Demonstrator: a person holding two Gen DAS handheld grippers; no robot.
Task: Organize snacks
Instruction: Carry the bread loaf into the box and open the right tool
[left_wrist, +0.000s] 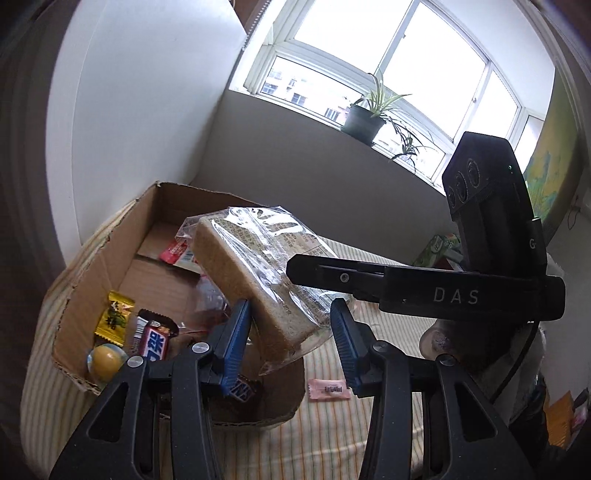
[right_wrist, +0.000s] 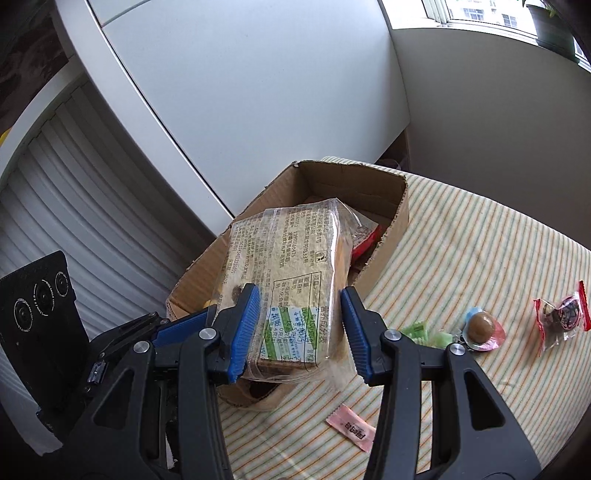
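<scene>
Bread (right_wrist: 291, 280) in clear bag, tilted, leaning over near edge of box (right_wrist: 388, 221).
Right gripper (right_wrist: 299, 328): jaws spread wide, bread between, not squeezed.
Left gripper (left_wrist: 290, 343): jaws wide too, holding nothing.
Risk: bread may slide out onto striped cloth (right_wrist: 480, 258), since bag is slippery and sits half over rim.
Pink candy (right_wrist: 351, 432) near, outside box.

bread bag (right_wrist: 291, 280) – glossy clear plastic | box (left_wrist: 92, 291) – matt rough cardboard | tablecloth (right_wrist: 480, 236) – striped cloth
</scene>
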